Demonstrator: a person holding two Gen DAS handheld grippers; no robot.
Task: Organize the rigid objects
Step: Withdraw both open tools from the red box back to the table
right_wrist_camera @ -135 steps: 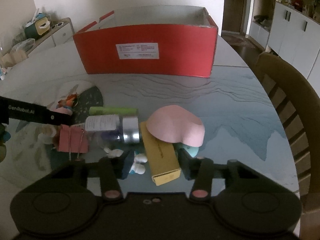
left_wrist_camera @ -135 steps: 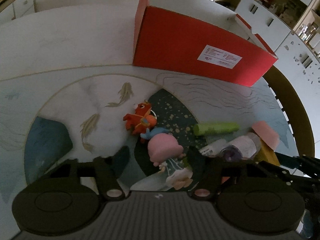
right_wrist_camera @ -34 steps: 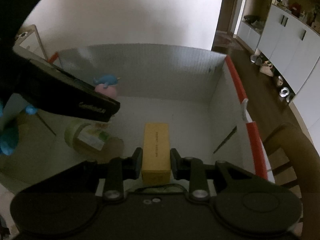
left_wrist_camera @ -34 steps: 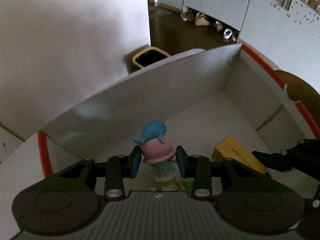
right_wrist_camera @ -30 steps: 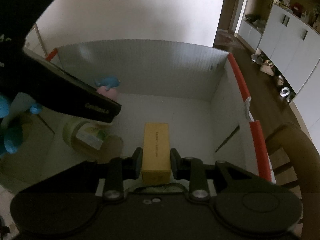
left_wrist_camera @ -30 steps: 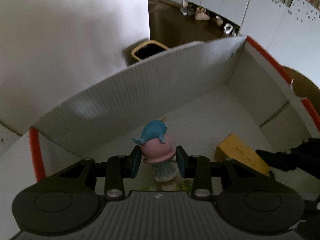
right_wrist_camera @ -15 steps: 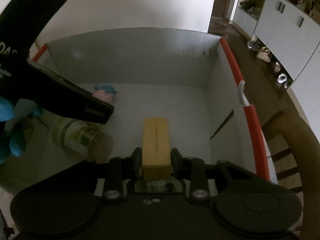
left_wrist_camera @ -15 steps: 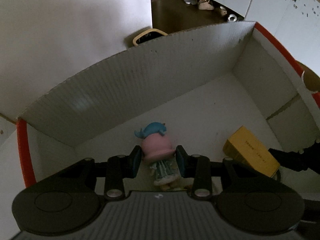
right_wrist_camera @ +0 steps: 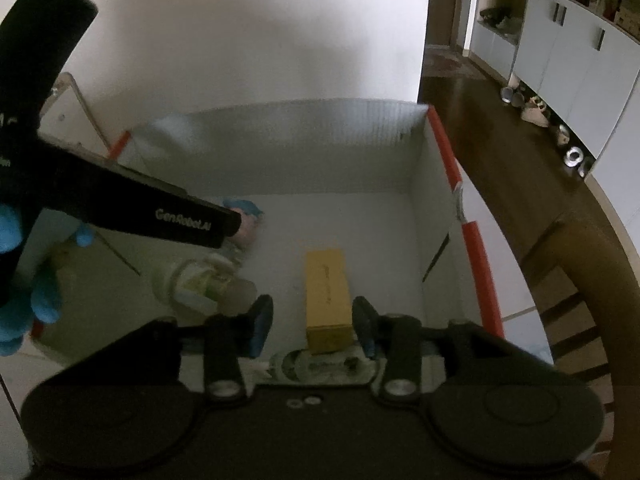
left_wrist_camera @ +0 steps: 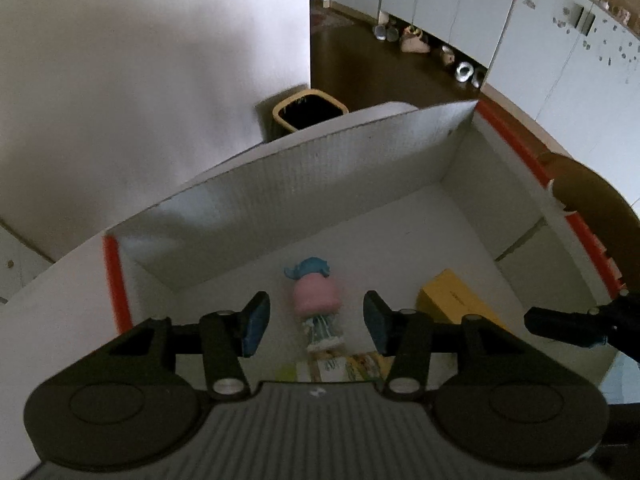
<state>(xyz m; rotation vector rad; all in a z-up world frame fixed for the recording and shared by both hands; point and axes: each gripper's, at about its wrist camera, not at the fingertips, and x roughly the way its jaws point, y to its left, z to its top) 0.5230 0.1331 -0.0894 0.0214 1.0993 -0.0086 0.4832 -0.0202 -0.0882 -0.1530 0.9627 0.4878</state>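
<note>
1. Both sets of fingers have just been opening. The left gripper [left_wrist_camera: 316, 320] stands apart over the pink-and-blue toy figurine [left_wrist_camera: 316, 300], not touching it; the right gripper [right_wrist_camera: 312, 326] stands apart around the yellow cardboard carton [right_wrist_camera: 328, 296].
2. Both things lie inside the red box with white corrugated walls [left_wrist_camera: 320, 160].
3. Risk imo: the right fingers look close to the carton, so lifting crooked could drag it.
4. The left gripper crosses near the right one, they could bump.
5. Open room is straight up; walls hem in every side.

Red-edged box [left_wrist_camera: 400, 152] on the white table [left_wrist_camera: 56, 320]
</note>
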